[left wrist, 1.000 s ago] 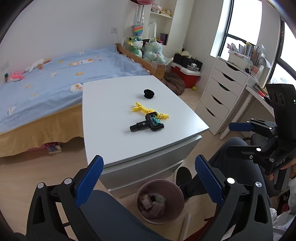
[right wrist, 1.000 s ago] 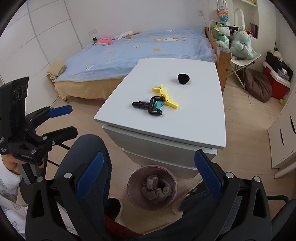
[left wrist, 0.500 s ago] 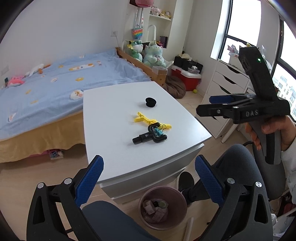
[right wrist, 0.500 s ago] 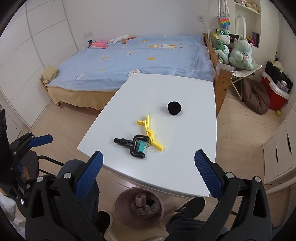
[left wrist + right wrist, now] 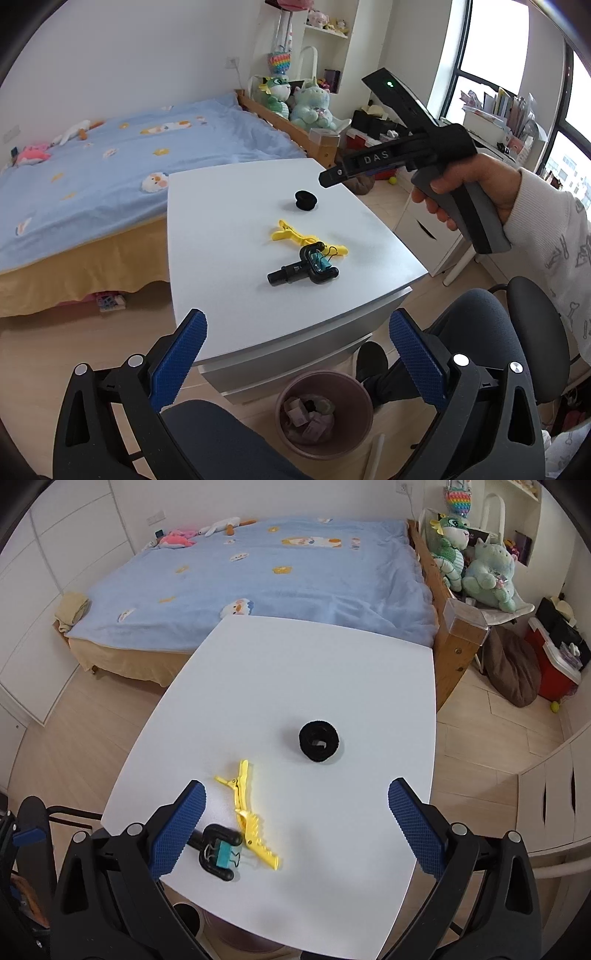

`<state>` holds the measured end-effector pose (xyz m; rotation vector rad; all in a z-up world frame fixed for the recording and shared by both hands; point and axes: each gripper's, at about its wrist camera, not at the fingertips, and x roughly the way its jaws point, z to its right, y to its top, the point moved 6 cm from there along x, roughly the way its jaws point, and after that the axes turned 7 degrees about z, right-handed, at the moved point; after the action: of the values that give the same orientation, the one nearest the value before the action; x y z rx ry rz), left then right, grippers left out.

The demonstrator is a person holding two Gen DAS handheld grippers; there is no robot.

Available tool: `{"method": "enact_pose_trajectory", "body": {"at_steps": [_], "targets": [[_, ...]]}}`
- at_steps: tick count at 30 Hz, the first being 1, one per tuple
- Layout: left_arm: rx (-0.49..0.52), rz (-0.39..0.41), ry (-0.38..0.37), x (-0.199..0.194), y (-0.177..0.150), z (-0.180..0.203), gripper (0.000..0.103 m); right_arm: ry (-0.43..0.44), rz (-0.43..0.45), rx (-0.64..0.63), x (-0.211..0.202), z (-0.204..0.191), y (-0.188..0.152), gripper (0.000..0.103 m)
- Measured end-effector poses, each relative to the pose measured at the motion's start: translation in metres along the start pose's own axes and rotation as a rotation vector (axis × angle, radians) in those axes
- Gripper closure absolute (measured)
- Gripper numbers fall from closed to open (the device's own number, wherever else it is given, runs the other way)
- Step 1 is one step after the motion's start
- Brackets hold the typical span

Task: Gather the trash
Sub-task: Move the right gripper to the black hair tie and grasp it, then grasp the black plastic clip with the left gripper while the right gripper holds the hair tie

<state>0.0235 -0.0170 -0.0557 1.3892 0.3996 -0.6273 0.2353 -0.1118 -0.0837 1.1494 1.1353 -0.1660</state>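
Four items [image 5: 236, 830] on table [image 5: 332, 672].

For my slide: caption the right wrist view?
Open right tongs above white table holding yellow clip, black ring.

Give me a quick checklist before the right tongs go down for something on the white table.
1. Right tongs open, empty: ok.
2. Left tongs open, held back from the table: ok.
3. Black ring apart from other items: ok.
4. Yellow clip free: not ok, it touches the black tool.
5. Bin under the table edge, room left: ok.
6. Which items are trash: cannot tell.
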Motion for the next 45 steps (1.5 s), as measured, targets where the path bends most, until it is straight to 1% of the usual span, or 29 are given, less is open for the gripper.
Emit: {"method": "enact_pose_trajectory", "body": {"at_steps": [2, 4, 7, 11, 14, 16, 21, 25, 26, 29, 31, 33, 36, 45], "targets": [[-0.005, -0.002, 0.004, 0.001, -0.001, -0.002, 0.008, -0.010, -0.024, 0.008, 0.013, 0.004, 0.009, 0.005], [-0.009, -0.007, 0.009, 0.001, -0.003, -0.003, 0.008, 0.007, -0.054, 0.022, 0.025, 0.006, 0.015, 0.005], [-0.015, -0.012, 0.016, 0.001, -0.006, -0.006, 0.008, 0.002, -0.104, 0.043, 0.045, 0.011, 0.023, 0.005], [-0.023, -0.016, 0.021, 0.000, -0.008, -0.009, 0.008, -0.022, -0.168, 0.072, 0.070, 0.019, 0.021, 0.005], [-0.024, -0.019, 0.027, 0.000, -0.009, -0.011, 0.008, -0.021, -0.192, 0.094, 0.081, 0.020, 0.017, 0.007], [-0.028, -0.021, 0.028, 0.000, -0.009, -0.013, 0.008, -0.031, -0.210, 0.097, 0.087, 0.019, 0.014, 0.019], [-0.035, -0.025, 0.030, 0.001, -0.011, -0.015, 0.008, -0.035, -0.225, 0.098, 0.094, 0.019, 0.013, 0.031], [-0.038, -0.028, 0.029, 0.001, -0.012, -0.017, 0.008, -0.042, -0.235, 0.089, 0.099, 0.019, 0.014, 0.046], [-0.038, -0.029, 0.029, 0.001, -0.012, -0.017, 0.008, -0.042, -0.237, 0.085, 0.099, 0.019, 0.013, 0.047], [-0.039, -0.029, 0.028, 0.001, -0.012, -0.017, 0.008, -0.051, -0.238, 0.082, 0.100, 0.021, 0.012, 0.056], [-0.040, -0.029, 0.029, 0.001, -0.013, -0.018, 0.008, -0.052, -0.234, 0.081, 0.100, 0.021, 0.012, 0.065], [-0.040, -0.030, 0.028, 0.001, -0.013, -0.017, 0.008, -0.051, -0.236, 0.077, 0.100, 0.022, 0.010, 0.069], [-0.040, -0.032, 0.026, 0.002, -0.012, -0.016, 0.008, -0.049, -0.226, 0.081, 0.098, 0.023, 0.010, 0.071], [-0.039, -0.033, 0.016, 0.005, -0.011, -0.015, 0.008, -0.040, -0.171, 0.076, 0.080, 0.023, 0.005, 0.071]]}}
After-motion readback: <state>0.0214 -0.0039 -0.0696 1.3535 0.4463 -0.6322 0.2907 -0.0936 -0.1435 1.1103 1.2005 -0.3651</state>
